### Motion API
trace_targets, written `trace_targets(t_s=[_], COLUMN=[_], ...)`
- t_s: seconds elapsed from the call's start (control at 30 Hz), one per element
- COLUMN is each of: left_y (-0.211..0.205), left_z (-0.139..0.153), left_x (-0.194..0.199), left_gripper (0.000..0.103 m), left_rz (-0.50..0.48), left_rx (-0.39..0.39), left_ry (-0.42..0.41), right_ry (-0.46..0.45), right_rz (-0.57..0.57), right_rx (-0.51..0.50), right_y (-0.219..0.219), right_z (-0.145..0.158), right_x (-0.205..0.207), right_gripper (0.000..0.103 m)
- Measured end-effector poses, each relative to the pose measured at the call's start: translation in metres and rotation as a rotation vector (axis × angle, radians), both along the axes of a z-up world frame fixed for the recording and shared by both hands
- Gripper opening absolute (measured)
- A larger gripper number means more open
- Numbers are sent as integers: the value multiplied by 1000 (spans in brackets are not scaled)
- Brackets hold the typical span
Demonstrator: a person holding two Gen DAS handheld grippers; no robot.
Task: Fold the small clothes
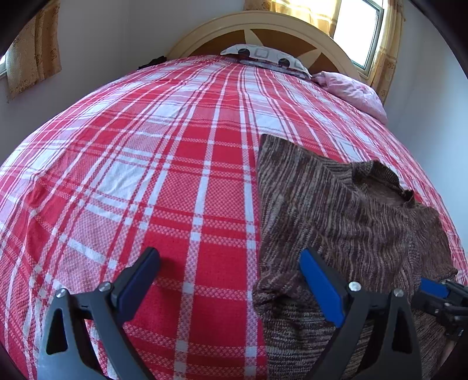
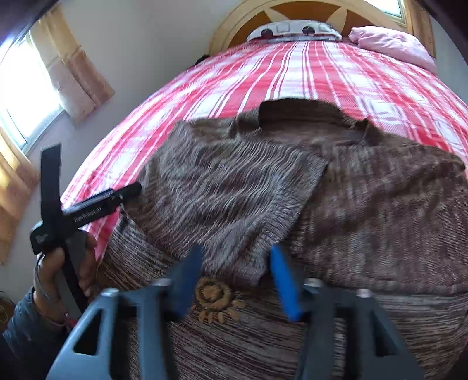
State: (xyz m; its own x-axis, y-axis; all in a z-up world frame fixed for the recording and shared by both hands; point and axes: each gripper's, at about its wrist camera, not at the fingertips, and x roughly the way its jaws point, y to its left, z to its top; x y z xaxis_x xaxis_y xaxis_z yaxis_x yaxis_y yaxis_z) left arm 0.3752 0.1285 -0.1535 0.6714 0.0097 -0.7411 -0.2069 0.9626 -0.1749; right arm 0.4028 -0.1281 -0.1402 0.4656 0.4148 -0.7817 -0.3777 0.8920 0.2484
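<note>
A brown streaked knit sweater (image 1: 345, 216) lies flat on the red and white plaid bedspread (image 1: 175, 175), neck opening toward the headboard. In the right wrist view one sleeve (image 2: 228, 198) is folded across the sweater's body (image 2: 380, 233), above an orange sun motif (image 2: 215, 301). My left gripper (image 1: 229, 263) stands wide open at the sweater's left edge, one finger over plaid, the other over knit. My right gripper (image 2: 235, 260) is open over the end of the folded sleeve, and its pads do not press the cloth. A hand (image 2: 58, 263) holds the left gripper (image 2: 87, 210).
At the head of the bed are a patterned pillow (image 1: 263, 55), a pink pillow (image 1: 354, 90) and a rounded wooden headboard (image 1: 292, 26). Curtained windows (image 1: 359, 32) sit in the walls. Plaid bedspread stretches left of the sweater.
</note>
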Motion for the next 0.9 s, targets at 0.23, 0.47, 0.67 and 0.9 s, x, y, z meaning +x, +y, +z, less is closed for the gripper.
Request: trace_targets(t_s=[0.23,0.47,0.67,0.9], left_y=[-1,-3,-17,-16], left_z=[1,-1,-1,-2], left_x=[-2,-2,-1,0], left_gripper=[99,103,103,103], left_rz=[4,-3,-40,-43], left_rx=[5,16,83,84], left_ry=[-3,12,41,47], right_ry=[5,-80,-36,-43], right_rz=[-28,-54,-91,-59], right_rx=[37,-6,-109,-29], right_y=[-5,-15,-25,-43], right_z=[4,31,9,19], right_x=[-1,-9,-2,-3], right_gripper=[8,7,7,54])
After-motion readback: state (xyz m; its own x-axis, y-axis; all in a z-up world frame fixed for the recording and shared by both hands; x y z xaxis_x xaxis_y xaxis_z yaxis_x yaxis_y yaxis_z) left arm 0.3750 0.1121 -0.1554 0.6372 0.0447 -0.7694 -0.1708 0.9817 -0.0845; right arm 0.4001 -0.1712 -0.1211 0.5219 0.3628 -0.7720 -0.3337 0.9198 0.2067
